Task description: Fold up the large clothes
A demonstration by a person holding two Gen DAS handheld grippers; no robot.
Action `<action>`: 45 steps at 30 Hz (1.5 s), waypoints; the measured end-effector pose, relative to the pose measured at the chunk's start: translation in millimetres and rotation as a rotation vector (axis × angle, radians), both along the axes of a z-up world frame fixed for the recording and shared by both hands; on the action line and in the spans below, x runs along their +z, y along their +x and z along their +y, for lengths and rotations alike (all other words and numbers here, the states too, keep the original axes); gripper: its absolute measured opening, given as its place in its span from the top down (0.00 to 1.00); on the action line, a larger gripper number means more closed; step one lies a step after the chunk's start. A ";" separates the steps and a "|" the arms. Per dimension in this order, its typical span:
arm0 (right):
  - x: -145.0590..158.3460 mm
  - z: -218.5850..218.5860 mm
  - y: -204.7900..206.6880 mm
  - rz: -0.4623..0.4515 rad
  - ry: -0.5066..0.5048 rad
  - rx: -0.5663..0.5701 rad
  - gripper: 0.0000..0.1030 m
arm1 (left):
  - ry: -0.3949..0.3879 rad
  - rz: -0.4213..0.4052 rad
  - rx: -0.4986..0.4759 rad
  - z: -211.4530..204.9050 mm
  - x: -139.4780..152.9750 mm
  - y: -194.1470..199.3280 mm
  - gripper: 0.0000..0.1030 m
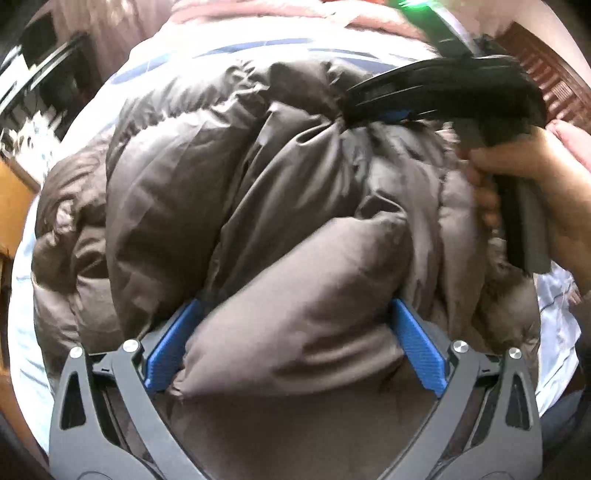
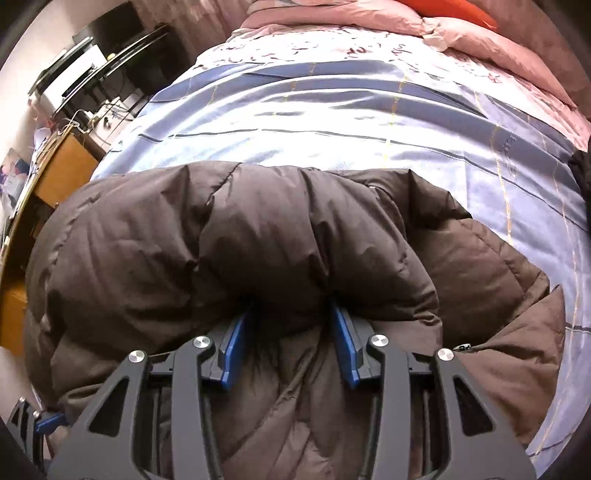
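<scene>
A brown puffy down jacket [image 1: 229,192] lies bunched on a light blue striped bedsheet [image 2: 332,110]; it also fills the lower right wrist view [image 2: 221,236]. My left gripper [image 1: 295,332] is closed on a thick fold of the jacket, with blue pads [image 1: 166,347] pressing both sides. My right gripper [image 2: 291,325] is shut on another fold of the jacket. The right gripper also shows at the upper right of the left wrist view [image 1: 354,110], a hand holding its handle, its tips buried in the fabric.
A pink quilt [image 2: 461,33] lies at the far end of the bed. A wooden cabinet [image 2: 62,166] and a black stand with electronics [image 2: 92,70] stand to the left of the bed.
</scene>
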State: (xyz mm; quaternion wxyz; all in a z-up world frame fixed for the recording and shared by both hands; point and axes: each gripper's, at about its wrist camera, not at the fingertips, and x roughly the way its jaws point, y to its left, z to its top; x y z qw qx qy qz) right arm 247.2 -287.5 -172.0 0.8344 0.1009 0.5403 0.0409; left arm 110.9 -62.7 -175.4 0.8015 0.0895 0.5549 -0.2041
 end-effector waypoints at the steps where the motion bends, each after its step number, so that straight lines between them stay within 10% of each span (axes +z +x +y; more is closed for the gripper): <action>1: 4.5 -4.3 -6.4 -0.005 0.013 -0.002 0.57 | -0.022 0.020 0.022 4.2 2.6 1.2 0.02; 8: 74.7 63.7 -37.9 -0.199 0.000 0.188 0.56 | -0.182 0.101 0.109 34.3 14.8 5.2 0.02; 17: 11.3 125.0 22.5 -0.033 -0.133 0.257 0.54 | -0.075 0.026 0.060 28.1 4.5 14.7 0.02; 21: 64.1 89.2 -28.8 -0.148 -0.001 0.196 0.52 | -0.241 0.048 0.096 46.9 30.3 16.1 0.02; 24: 86.7 63.3 -98.5 -0.203 -0.161 0.162 0.48 | -0.298 -0.039 0.085 57.1 61.2 6.6 0.02; 28: 61.8 38.0 -155.4 -0.139 -0.208 0.125 0.48 | -0.127 -0.162 0.071 47.3 65.6 1.1 0.02; 36: -25.4 37.0 -144.4 -0.003 -0.234 0.106 0.44 | 0.035 -0.001 0.089 48.8 -3.7 18.2 0.06; 41: 24.8 27.3 -167.8 -0.090 -0.170 -0.002 0.44 | -0.055 -0.051 0.122 56.5 30.0 10.4 0.07; 45: 102.4 27.7 -218.0 -0.257 -0.160 -0.112 0.18 | -0.125 -0.120 0.082 68.8 80.9 -30.5 0.02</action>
